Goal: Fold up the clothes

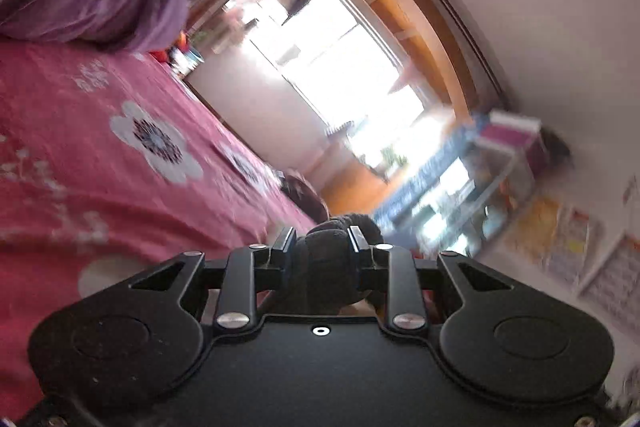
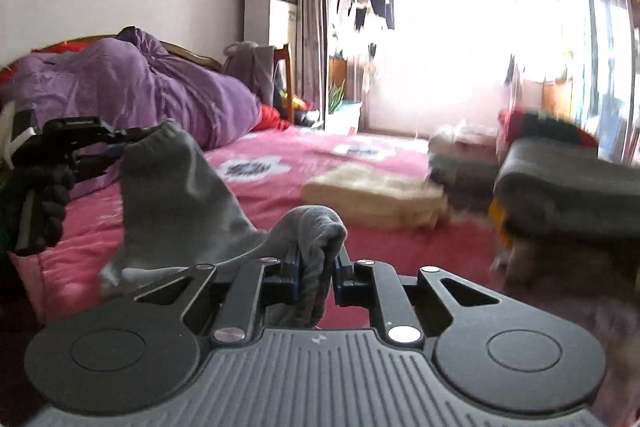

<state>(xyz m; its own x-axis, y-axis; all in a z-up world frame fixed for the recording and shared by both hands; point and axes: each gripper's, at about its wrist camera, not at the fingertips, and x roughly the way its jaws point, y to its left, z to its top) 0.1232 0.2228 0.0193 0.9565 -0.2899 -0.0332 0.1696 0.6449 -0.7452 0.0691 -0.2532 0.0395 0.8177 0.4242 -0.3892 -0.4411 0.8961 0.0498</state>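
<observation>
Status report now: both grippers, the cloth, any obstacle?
Left gripper shut on grey garment. Right gripper shut on it too. Folded clothes ahead, apart.

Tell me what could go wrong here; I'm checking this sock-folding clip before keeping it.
1. The right hand-held gripper pinches only a bunched edge of the grey knitted sock; it might slip out under tension.
2. The left hand-held gripper clamps a thick wad of the grey fabric, so the fold may come out lumpy.
3. The blurred stack of folded clothes on the pink floral bedsheet lies close by; a swing could topple it.
</observation>
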